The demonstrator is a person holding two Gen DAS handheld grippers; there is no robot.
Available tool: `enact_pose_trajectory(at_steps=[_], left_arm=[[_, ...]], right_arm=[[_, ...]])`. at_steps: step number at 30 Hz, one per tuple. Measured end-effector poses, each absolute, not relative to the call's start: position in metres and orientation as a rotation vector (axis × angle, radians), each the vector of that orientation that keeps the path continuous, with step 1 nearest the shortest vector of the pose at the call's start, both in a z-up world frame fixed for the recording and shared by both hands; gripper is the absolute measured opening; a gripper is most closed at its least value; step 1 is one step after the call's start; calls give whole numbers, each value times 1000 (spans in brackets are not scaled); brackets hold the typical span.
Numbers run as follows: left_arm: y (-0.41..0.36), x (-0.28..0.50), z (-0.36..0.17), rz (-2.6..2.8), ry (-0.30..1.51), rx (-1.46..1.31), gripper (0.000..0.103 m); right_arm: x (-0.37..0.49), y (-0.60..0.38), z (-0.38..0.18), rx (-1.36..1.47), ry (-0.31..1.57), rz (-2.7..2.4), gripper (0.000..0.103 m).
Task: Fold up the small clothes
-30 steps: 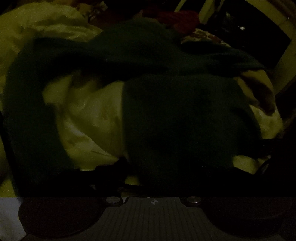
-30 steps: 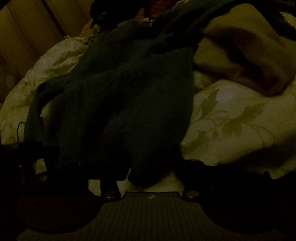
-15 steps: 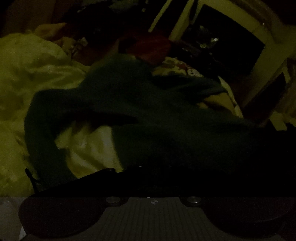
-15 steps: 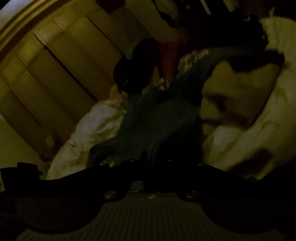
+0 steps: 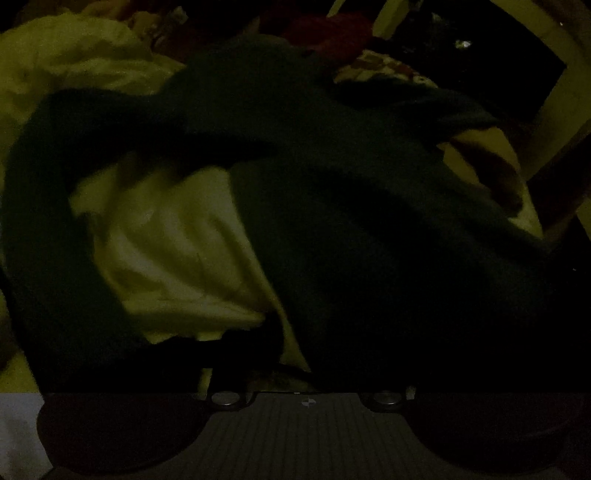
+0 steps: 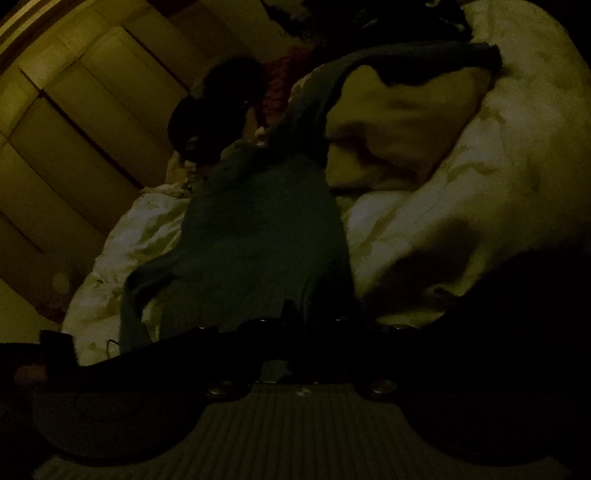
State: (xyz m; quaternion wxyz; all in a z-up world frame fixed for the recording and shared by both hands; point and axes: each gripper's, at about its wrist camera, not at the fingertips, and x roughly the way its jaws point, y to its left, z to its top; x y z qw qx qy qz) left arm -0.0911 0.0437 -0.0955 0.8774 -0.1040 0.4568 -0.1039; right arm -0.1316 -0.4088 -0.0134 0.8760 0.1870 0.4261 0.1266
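Note:
The scene is very dark. A dark green garment (image 5: 369,229) lies spread over a pale bedcover (image 5: 173,243), one sleeve curving down the left side. It also shows in the right wrist view (image 6: 258,229), running away from the gripper. My left gripper (image 5: 306,369) is low at the garment's near edge; its fingers are lost in the dark. My right gripper (image 6: 299,328) has its fingers drawn together at the garment's near hem, with fabric pinched between them.
A tan cloth (image 6: 399,122) lies beside the green garment on the floral cover (image 6: 498,184). Something red (image 5: 332,26) and a patterned cloth (image 5: 384,70) lie beyond. A panelled wardrobe (image 6: 74,129) stands at left; a dark object (image 6: 218,118) sits near it.
The right gripper closed on the garment's hem and lifted, tilting its view up towards the wardrobe. The left view rose half a second ago and has dropped back close to the garment.

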Motion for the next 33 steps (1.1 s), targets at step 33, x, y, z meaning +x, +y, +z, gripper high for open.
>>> enact_pose_trajectory(at_steps=[33], left_arm=[[28,-105,-49,-410,969,-196,62]], right_arm=[[-134,-412,-10,400,898,271,10]])
